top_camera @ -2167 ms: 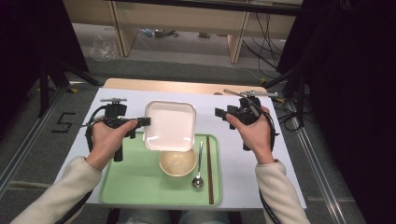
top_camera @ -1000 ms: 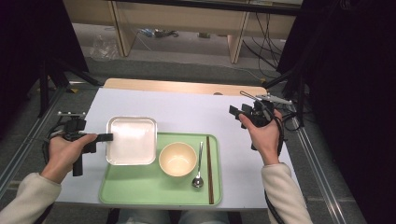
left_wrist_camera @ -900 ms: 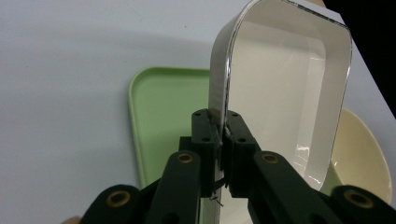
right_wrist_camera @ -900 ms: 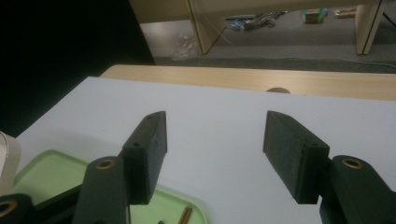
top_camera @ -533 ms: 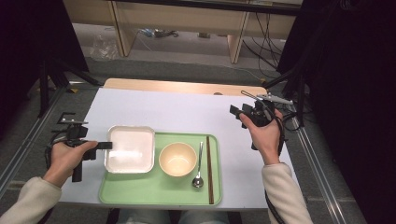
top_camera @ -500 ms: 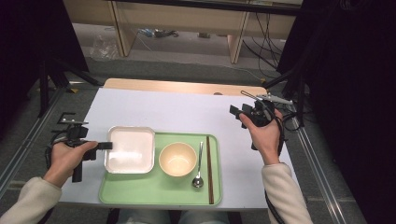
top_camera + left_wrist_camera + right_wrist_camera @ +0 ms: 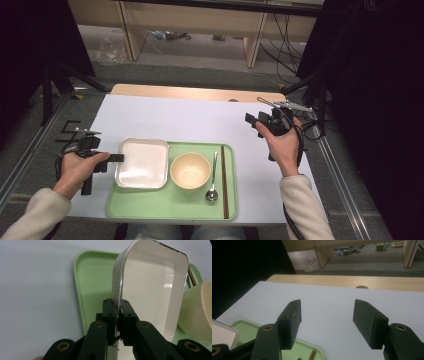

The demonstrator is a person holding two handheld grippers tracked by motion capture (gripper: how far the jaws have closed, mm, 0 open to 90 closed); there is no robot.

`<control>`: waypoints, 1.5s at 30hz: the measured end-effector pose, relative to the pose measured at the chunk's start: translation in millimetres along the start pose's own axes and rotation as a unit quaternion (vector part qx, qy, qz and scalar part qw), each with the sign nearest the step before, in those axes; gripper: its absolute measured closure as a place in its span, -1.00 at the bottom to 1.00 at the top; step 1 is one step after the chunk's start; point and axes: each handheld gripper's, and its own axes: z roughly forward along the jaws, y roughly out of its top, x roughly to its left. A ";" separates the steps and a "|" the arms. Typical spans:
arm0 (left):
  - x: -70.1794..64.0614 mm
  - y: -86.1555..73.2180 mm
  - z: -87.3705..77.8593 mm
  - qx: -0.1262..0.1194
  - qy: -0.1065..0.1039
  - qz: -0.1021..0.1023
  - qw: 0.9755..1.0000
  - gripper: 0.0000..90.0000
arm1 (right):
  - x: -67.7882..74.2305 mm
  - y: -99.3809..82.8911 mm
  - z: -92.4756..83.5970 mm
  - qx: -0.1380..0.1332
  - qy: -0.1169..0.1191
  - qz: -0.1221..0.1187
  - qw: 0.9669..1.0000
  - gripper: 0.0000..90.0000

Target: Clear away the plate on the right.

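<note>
The left gripper [image 7: 116, 158] is clamped on the left rim of the white square plate [image 7: 142, 162], a thin edge hold that leaves the plate's face clear and lets it be guided flat onto the left end of the green tray [image 7: 170, 207], just beside the cream bowl [image 7: 190, 170]. The spoon [image 7: 212, 187] and chopsticks [image 7: 224, 180] lie right of the bowl, so the place setting reads left to right. The right gripper [image 7: 254, 122] hovers over the bare white table [image 7: 200, 117], jaws wide apart and empty, out of the way.
</note>
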 end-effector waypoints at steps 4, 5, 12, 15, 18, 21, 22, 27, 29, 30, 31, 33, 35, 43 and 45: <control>-1.1 0.2 3.2 -0.002 0.000 -0.008 1.000 0.87 | -0.2 0.0 0.1 0.000 0.000 -0.001 1.000 -0.10; -1.3 0.2 4.2 -0.002 -0.001 -0.010 1.000 0.86 | -0.3 0.0 0.2 0.001 0.000 -0.001 1.000 -0.10; -2.0 0.6 10.4 -0.005 -0.002 -0.021 1.000 0.86 | 0.8 -1.1 0.8 0.006 -0.001 0.011 1.000 -0.10; -2.4 1.0 12.3 -0.007 -0.001 -0.022 1.000 0.85 | 0.1 -1.1 1.0 0.006 -0.002 0.007 1.000 -0.10; -3.1 0.7 14.7 -0.007 0.005 -0.019 1.000 0.83 | -0.8 -1.1 1.9 0.005 -0.001 -0.002 1.000 -0.10; -3.8 -0.6 18.6 -0.006 0.014 -0.012 1.000 0.83 | 1.4 -1.4 1.5 0.008 -0.001 0.011 1.000 -0.11; -4.3 -1.2 20.2 -0.007 0.013 -0.013 1.000 0.83 | 1.4 -1.2 1.1 0.012 -0.004 0.010 1.000 -0.11; -7.4 -2.5 21.5 -0.022 0.024 0.002 0.999 0.71 | -3.3 -1.7 3.8 0.001 0.001 -0.020 1.000 -0.11; -9.4 -2.6 19.6 -0.038 0.029 0.019 0.999 0.60 | -1.6 -1.9 3.5 0.004 0.002 -0.007 1.000 -0.11; -10.3 -2.8 18.3 -0.049 0.034 0.026 0.998 0.53 | 1.0 -2.4 2.6 0.009 -0.001 0.010 1.000 -0.12; -10.0 -2.6 14.5 -0.053 0.042 0.052 0.996 0.47 | -0.8 -2.2 3.4 0.007 -0.001 -0.004 1.000 -0.12; -13.1 -2.9 11.5 -0.081 0.050 0.066 0.993 0.32 | -0.8 -2.3 3.7 0.006 0.001 -0.005 1.000 -0.12; -17.3 -2.9 8.2 -0.123 0.060 0.071 0.988 0.19 | 1.7 -2.5 2.5 0.010 0.000 0.009 1.000 -0.13; -34.1 -5.7 -21.8 -0.258 0.117 0.143 0.948 -0.30 | 1.4 -2.7 2.8 0.009 -0.002 -0.010 1.000 -0.14; -38.7 -7.1 -29.7 -0.286 0.124 0.162 0.936 -0.35 | 1.7 -3.5 4.3 -0.002 0.003 -0.015 1.000 -0.14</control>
